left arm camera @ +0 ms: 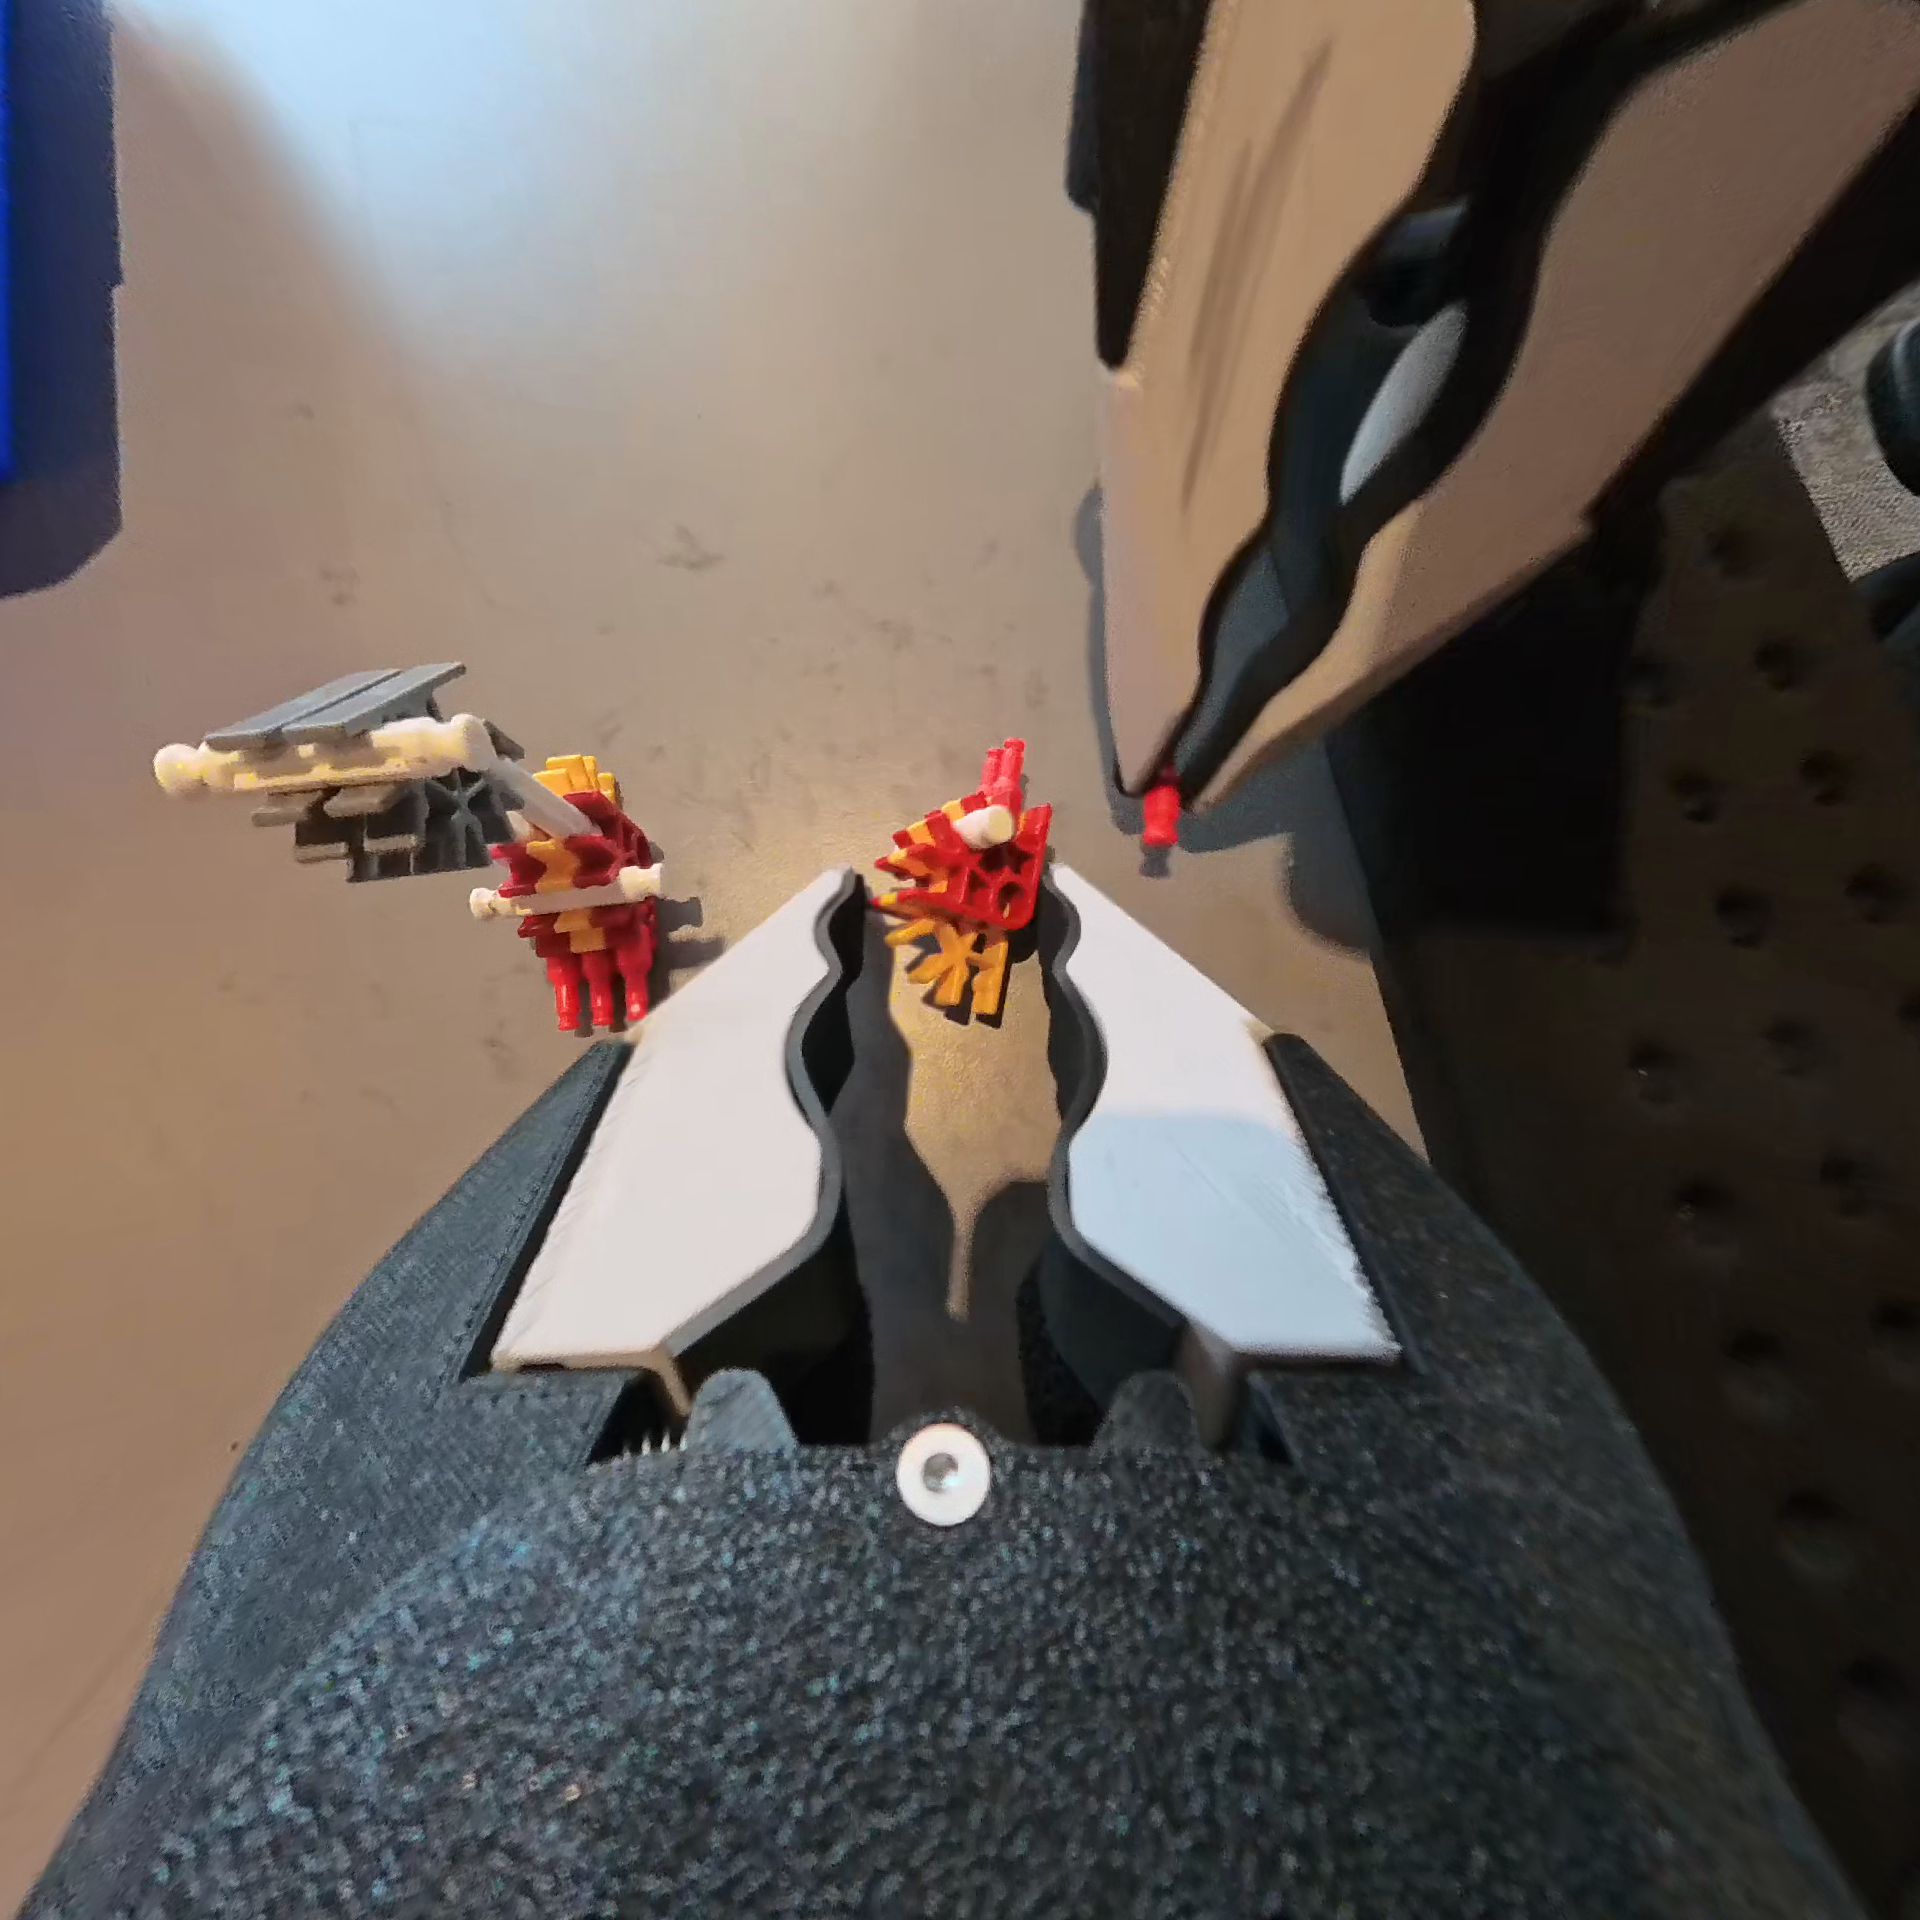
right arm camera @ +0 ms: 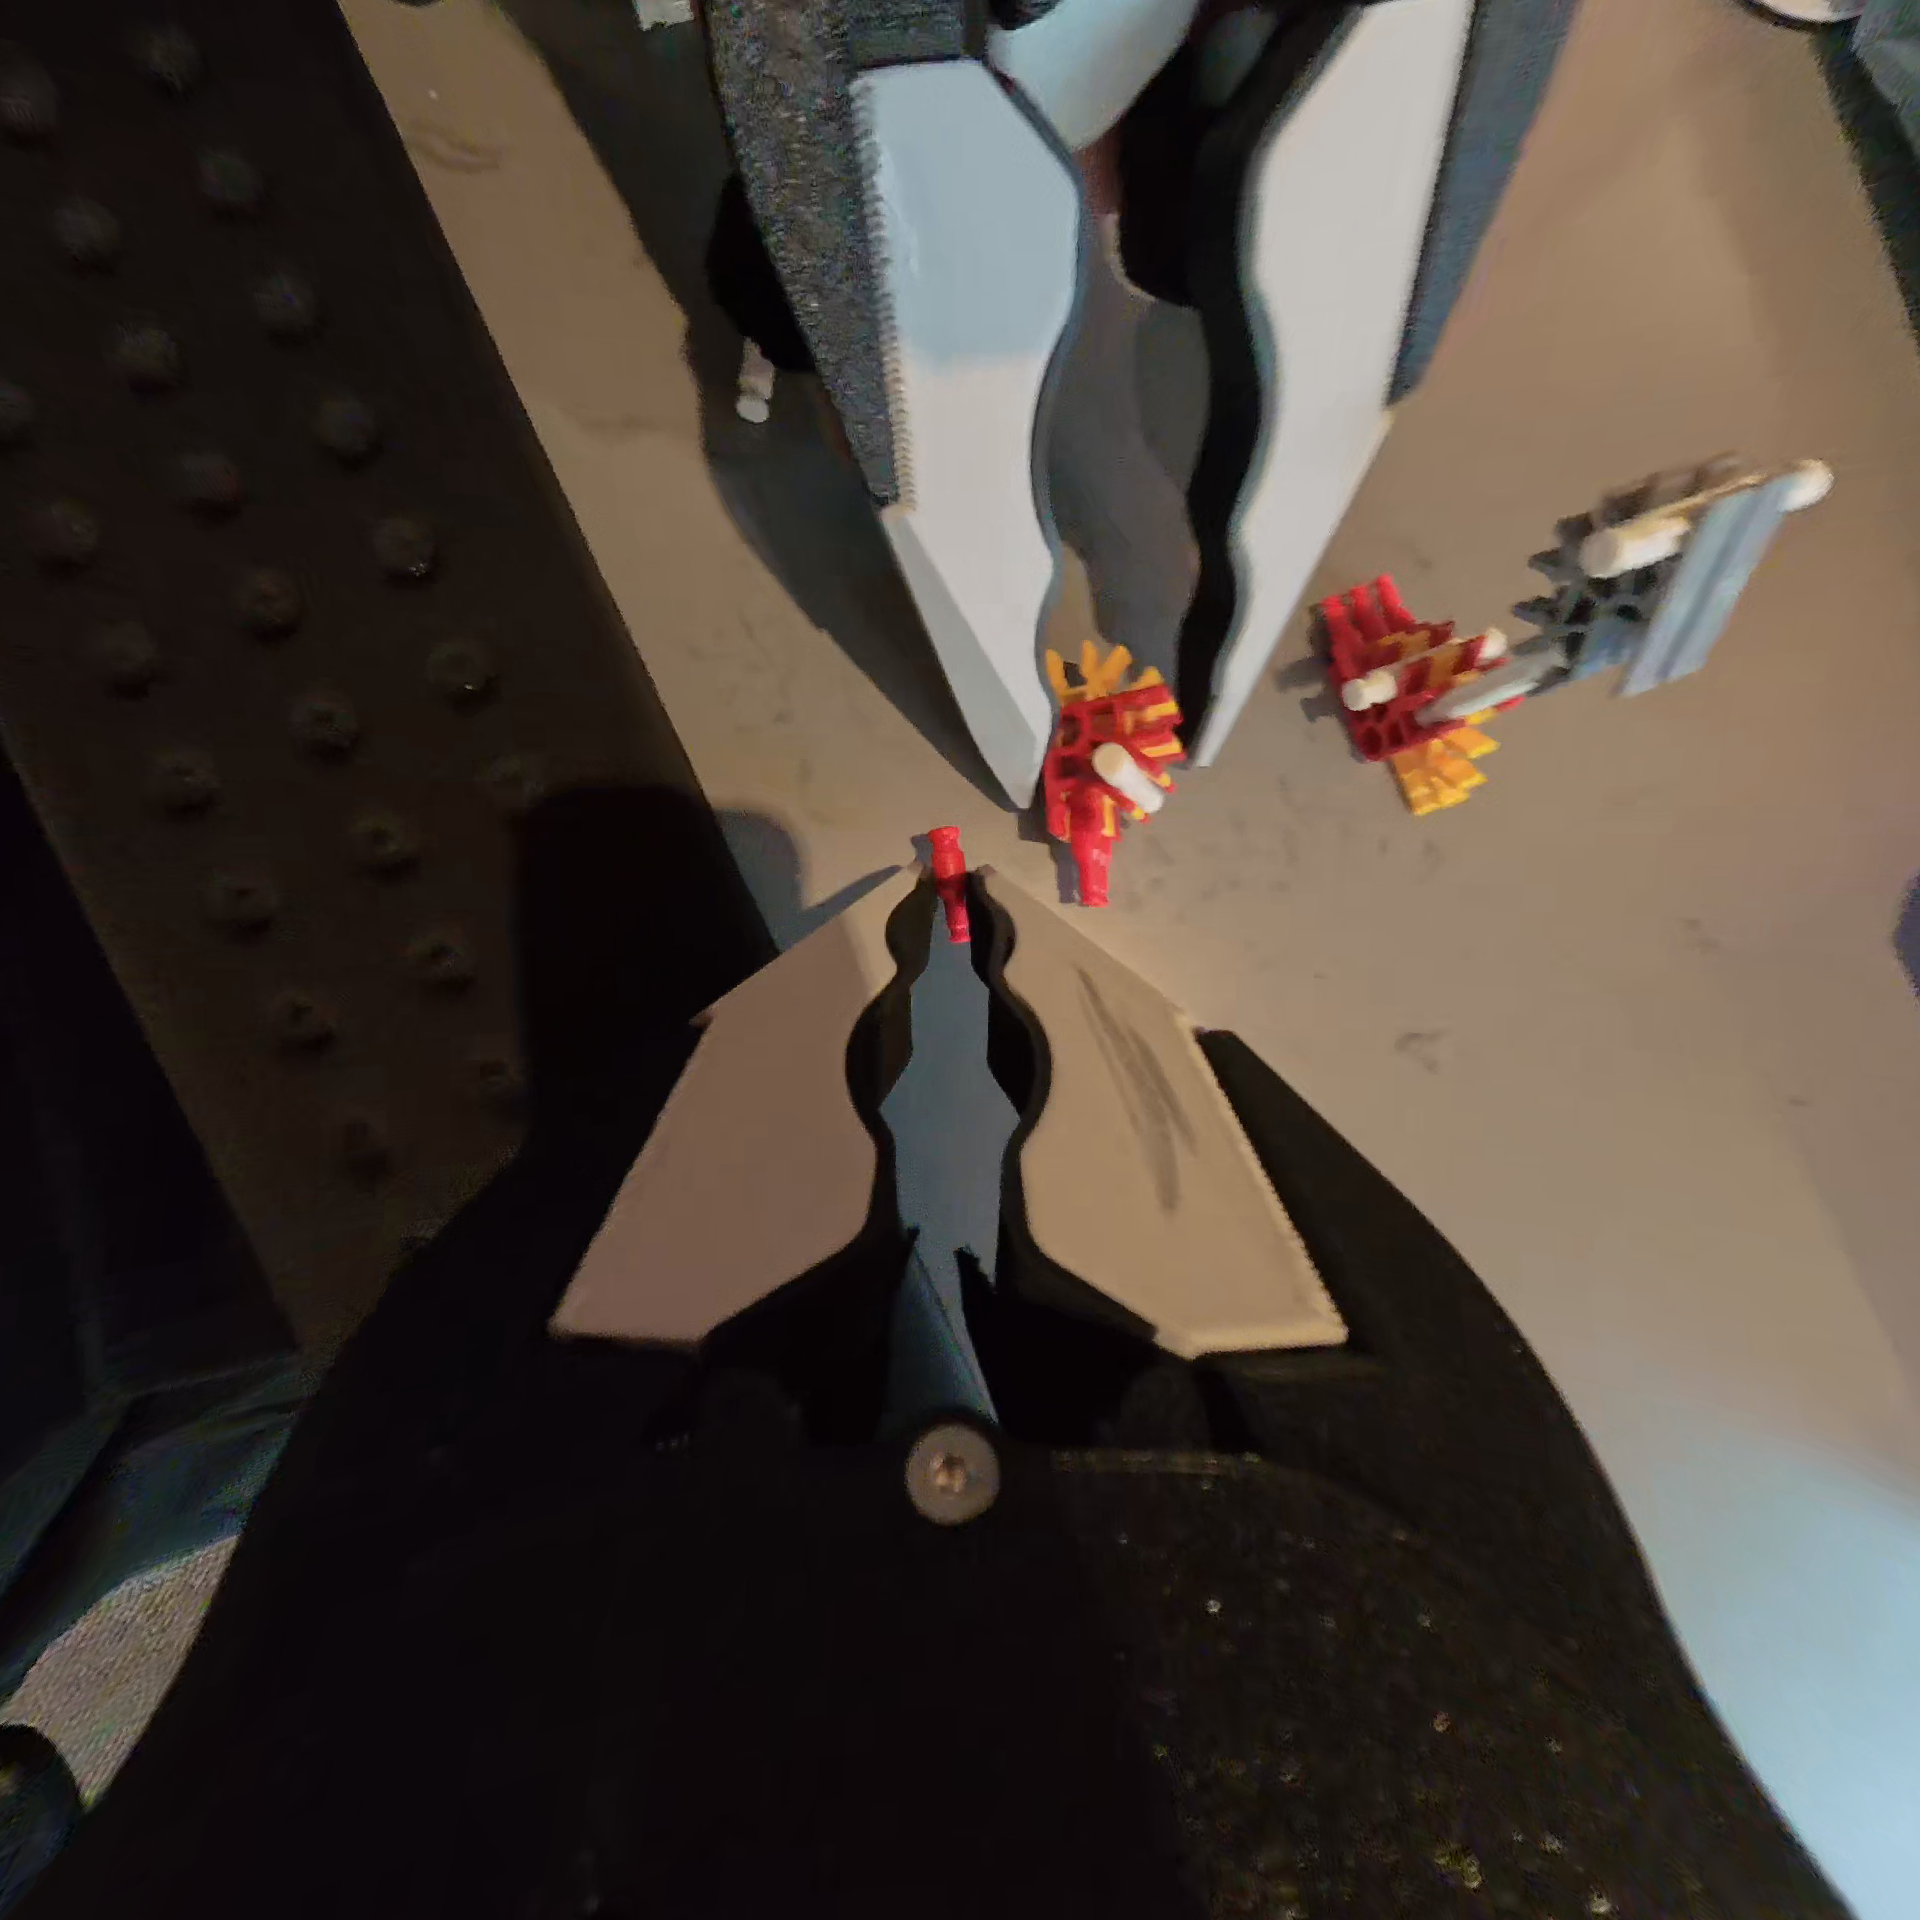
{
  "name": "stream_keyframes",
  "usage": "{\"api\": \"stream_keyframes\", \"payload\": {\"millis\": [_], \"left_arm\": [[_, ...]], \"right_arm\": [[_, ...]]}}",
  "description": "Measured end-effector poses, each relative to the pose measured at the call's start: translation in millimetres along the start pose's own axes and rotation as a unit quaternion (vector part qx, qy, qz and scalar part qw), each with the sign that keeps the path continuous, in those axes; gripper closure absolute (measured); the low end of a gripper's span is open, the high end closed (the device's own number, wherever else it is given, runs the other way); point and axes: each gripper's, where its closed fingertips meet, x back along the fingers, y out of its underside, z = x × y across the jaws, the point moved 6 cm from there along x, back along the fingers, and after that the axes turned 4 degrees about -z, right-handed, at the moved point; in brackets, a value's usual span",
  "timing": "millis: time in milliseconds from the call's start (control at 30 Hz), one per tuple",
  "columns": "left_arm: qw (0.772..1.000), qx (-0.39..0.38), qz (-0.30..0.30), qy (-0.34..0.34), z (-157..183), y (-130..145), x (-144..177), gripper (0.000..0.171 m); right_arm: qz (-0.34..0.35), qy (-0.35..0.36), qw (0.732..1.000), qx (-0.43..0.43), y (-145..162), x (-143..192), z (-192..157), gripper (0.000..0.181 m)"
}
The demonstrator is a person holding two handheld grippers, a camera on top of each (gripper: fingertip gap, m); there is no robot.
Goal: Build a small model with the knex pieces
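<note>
The right gripper (right arm camera: 948, 883) pinches a red rod (right arm camera: 949, 878) at its tips; the left gripper (left arm camera: 956, 899) stands half open around a red-orange cluster (left arm camera: 966, 883).

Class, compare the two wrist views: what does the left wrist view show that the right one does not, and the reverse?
Only the left view: a blue-edged dark object at the far left.
Only the right view: a small white piece beside the left gripper.
Both: the left gripper around a red and orange cluster, the right gripper pinching a small red rod, and a grey, white and red assembly.
</note>
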Motion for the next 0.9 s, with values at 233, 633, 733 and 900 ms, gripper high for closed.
{"api": "stream_keyframes", "payload": {"millis": [233, 633, 733, 900], "left_arm": [[1.0, -0.008, 0.0, 0.0, 1, -2, -1, 0.14], [1.0, -0.012, -0.002, -0.004, 1, -4, -3, 0.141], [1.0, -0.016, -0.004, -0.009, 1, -4, -3, 0.141], [1.0, -0.025, -0.006, -0.012, 3, -6, -4, 0.141]], "right_arm": [[0.004, 0.025, 0.999, 0.023, -4, 5, 16, 0.176], [-0.026, 0.004, 1.0, 0.012, -6, 1, 23, 0.175], [-0.031, 0.003, 0.999, 0.014, -7, 0, 24, 0.175], [-0.035, -0.001, 0.999, 0.01, -6, 2, 25, 0.167]]}}
